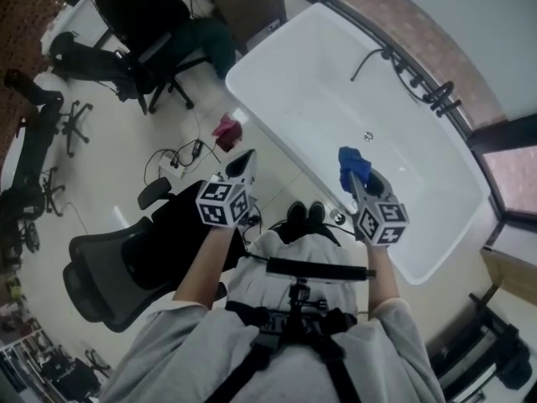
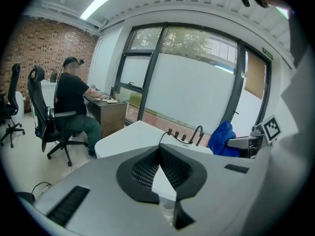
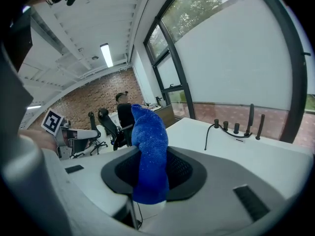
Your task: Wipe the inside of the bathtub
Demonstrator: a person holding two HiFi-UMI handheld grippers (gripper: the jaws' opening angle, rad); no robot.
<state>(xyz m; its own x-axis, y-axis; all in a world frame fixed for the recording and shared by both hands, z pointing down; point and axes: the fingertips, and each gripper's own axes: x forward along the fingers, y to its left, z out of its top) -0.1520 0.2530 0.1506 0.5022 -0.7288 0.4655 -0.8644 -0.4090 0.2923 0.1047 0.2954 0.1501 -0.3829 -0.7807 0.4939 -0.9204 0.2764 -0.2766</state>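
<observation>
Right gripper, jaws clamped on blue cloth, should press it flat inside the bathtub; left gripper jaws together, empty.

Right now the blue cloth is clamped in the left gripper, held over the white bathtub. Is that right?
Not the left. The blue cloth is clamped in the right gripper, held over the white bathtub; the right gripper view shows it between those jaws. The left gripper has its jaws together on nothing.
</observation>
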